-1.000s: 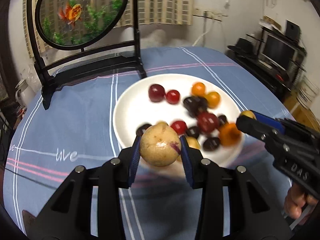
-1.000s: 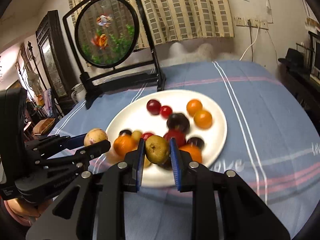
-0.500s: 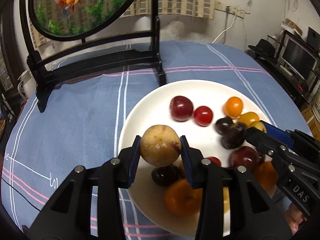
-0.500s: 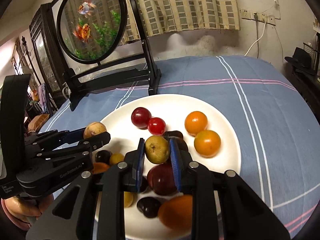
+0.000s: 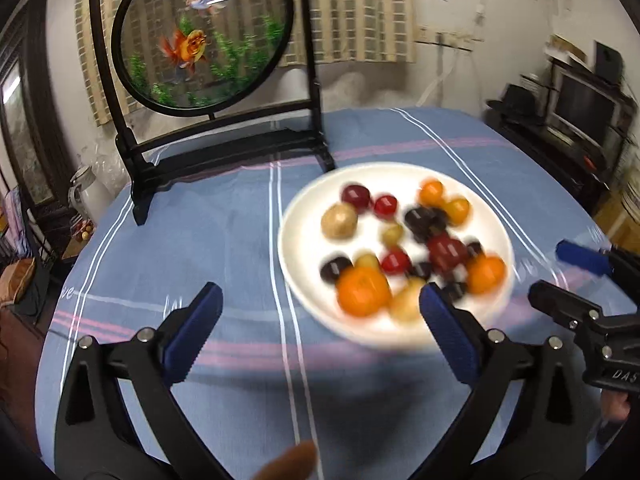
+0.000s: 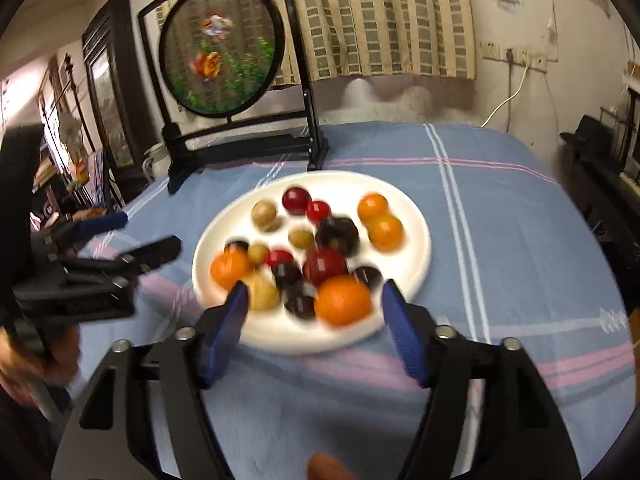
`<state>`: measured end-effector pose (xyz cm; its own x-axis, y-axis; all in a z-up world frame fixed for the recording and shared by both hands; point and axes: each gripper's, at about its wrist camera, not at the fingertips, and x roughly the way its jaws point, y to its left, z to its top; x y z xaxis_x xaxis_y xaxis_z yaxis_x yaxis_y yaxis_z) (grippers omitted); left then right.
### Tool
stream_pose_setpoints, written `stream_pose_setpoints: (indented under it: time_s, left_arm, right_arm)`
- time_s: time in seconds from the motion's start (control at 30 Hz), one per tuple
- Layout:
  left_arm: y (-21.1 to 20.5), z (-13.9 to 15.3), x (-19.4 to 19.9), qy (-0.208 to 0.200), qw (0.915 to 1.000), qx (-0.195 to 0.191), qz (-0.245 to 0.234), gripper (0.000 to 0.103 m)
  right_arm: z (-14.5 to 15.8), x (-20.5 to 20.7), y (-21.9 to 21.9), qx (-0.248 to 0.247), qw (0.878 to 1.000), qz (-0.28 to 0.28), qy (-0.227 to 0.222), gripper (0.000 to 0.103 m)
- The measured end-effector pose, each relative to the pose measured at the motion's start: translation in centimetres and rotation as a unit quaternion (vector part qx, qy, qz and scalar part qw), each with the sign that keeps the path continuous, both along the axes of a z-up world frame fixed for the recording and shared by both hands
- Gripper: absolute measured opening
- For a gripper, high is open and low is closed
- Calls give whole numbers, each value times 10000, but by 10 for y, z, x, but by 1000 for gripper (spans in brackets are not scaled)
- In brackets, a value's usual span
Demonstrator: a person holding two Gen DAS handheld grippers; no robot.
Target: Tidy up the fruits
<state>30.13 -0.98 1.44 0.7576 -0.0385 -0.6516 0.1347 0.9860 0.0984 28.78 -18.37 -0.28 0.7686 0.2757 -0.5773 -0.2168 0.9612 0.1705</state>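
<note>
Both grippers let go, fruit on the plate

From the left wrist, the left gripper (image 5: 320, 312) was wide apart with nothing in it, and the tan fruit (image 5: 339, 221) sat on the white plate (image 5: 298, 204) (a bit blurry). From the right wrist, the right gripper (image 6: 314, 318) was wide apart and bare too, and the small green fruit (image 6: 301, 237) lay mid-plate on the blue cloth (image 6: 500, 240).

Checked curtain (image 6: 360, 20) over the window, white wall (image 6: 520, 12), dark television cabinet (image 5: 580, 120), dim indoor light
</note>
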Motion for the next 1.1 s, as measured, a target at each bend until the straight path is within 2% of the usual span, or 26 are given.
stream_pose_setpoints:
  time_s: [0.03, 0.2, 0.33, 0.47, 0.73, 1.1]
  left_arm:
    - [1, -2, -10, -23, 10000, 9, -7, 101]
    - [7, -21, -68, 99, 9998, -164, -33, 101]
    - [9, -33, -88, 69, 9997, -245, -6, 101]
    - [11, -43, -90, 133, 9995, -274, 87, 101]
    - [18, -49, -87, 202, 9984, -465, 249, 101]
    - [11, -50, -89, 180, 9992, -348, 96, 101]
  right_arm:
    - [-7, -18, -4, -27, 10000, 0, -46, 97]
    - [-29, -61, -16, 21, 10000, 43, 65, 98]
    - [-37, -77, -16, 106, 9998, -11, 154, 100]
    - [-40, -81, -3, -180, 9996, 146, 134, 101]
    - [-39, -81, 1, -201, 9995, 236, 107, 101]
    - [-42, -79, -1, -198, 9995, 151, 218, 101]
